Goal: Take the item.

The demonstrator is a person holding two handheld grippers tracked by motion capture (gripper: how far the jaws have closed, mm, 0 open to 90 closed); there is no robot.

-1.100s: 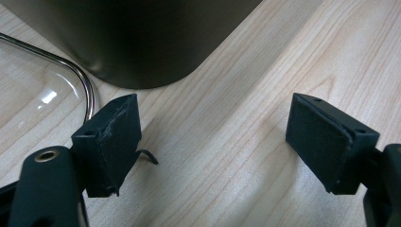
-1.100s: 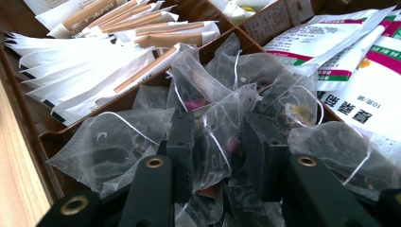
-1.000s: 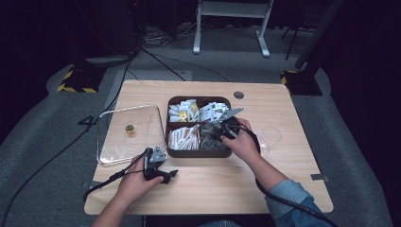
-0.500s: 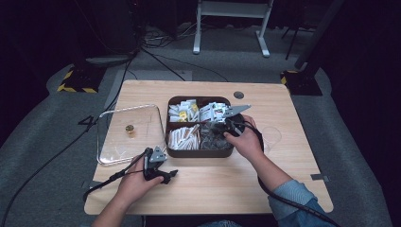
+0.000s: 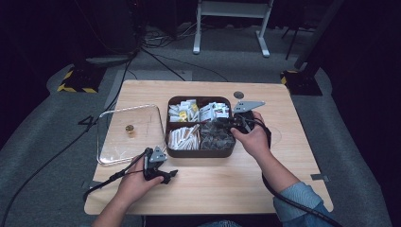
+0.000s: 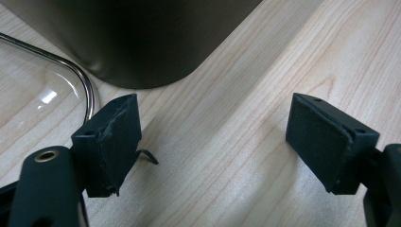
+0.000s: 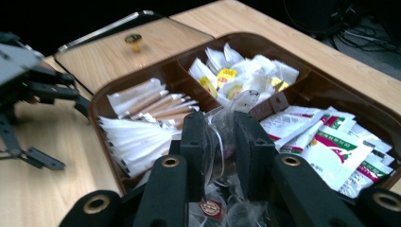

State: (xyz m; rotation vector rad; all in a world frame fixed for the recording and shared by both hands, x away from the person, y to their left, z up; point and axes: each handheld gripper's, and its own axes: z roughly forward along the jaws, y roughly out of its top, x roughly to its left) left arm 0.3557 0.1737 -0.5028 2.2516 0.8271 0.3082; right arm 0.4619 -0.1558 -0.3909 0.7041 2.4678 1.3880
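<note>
Right hand-held gripper point(image 7: 221, 142) pinched on a clear plastic packet point(image 7: 218, 124), pads pressed against the crinkled film from both sides, packet standing upright between them. In the high view, right hand-held gripper point(image 5: 226, 126) poised over the near-right compartment of the brown divided tray point(image 5: 198, 152), at about 3 o'clock of the tray's centre. More clear packets point(image 5: 215, 137) heaped in that same compartment directly beneath. White sachets with red and green print point(image 7: 326, 142) in the far-right compartment, small white and yellow sachets point(image 7: 236, 75) in the far-left one, long paper-wrapped sticks point(image 7: 142, 111) in the near-left one.

Left hand-held gripper point(image 6: 213, 146) spread wide, nothing between its pads, resting low over the bare desk point(image 6: 236, 109). In the high view, left hand-held gripper point(image 5: 163, 175) at about 7 o'clock of the tray, just beside its near-left corner. Glass lid point(image 5: 127, 132) with a brass knob point(image 5: 128, 128) lying flat on the desk at 9 o'clock of the tray, its edge just beside the tray wall.
</note>
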